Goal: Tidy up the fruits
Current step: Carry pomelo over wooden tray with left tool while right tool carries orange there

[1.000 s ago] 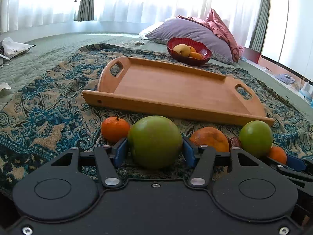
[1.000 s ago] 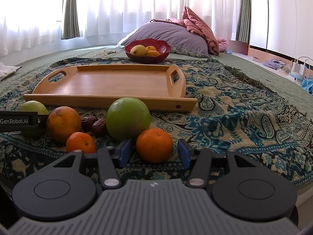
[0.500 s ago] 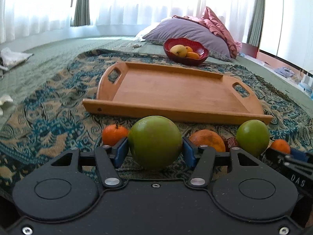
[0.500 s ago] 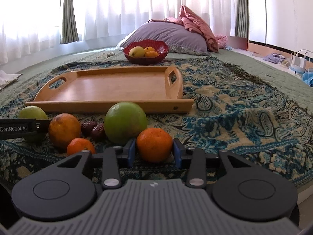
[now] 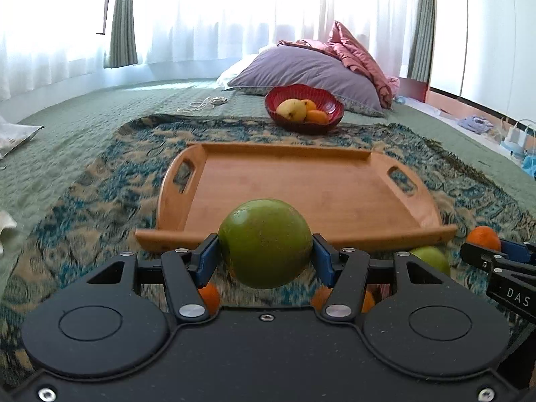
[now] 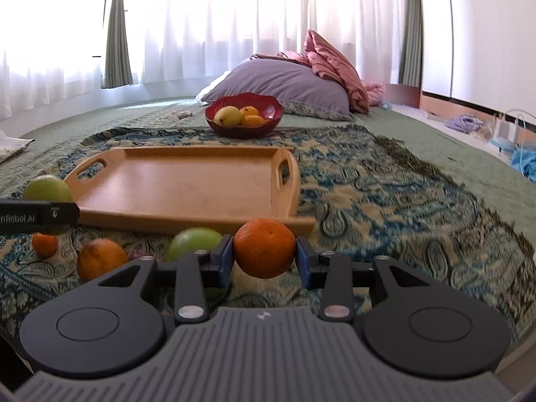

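Green fruit [image 5: 265,243] — between left gripper [image 5: 265,258] pads

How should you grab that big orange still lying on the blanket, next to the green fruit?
Take the big orange across its widest middle, one finger on each side. It is round, so a grip higher or lower would likely slip. Come from the near side, low and level: the green fruit lies to its right and the tray behind, but the front looks free.
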A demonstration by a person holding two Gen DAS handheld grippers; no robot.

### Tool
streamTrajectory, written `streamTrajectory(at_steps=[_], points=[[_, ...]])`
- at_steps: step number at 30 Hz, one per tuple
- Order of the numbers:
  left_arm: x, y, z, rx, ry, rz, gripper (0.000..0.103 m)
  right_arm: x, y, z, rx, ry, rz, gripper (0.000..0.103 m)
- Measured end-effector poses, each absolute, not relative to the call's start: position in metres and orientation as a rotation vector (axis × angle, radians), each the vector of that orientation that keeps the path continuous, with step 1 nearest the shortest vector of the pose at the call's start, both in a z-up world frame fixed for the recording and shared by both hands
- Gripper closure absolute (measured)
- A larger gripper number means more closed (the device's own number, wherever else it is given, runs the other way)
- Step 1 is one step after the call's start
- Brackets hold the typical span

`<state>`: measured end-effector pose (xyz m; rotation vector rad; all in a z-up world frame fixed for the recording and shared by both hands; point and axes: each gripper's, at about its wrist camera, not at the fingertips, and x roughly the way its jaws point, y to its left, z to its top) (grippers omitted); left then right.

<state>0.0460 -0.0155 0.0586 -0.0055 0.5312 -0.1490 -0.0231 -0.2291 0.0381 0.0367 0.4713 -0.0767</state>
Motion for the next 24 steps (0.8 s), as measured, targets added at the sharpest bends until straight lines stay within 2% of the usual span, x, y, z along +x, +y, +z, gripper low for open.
streamTrajectory(at_steps=[13, 24], points=[[0.127, -0.015, 0.099, -0.003, 0.581, -0.225, 0.047, 0.056, -0.243, 0.078, 0.069, 0.492, 0.032, 0.059], [0.201, -0.013, 0.09, -0.023, 0.67, -0.246, 0.047, 0.133, -0.248, 0.073, 0.106, 0.615, 0.03, 0.059]])
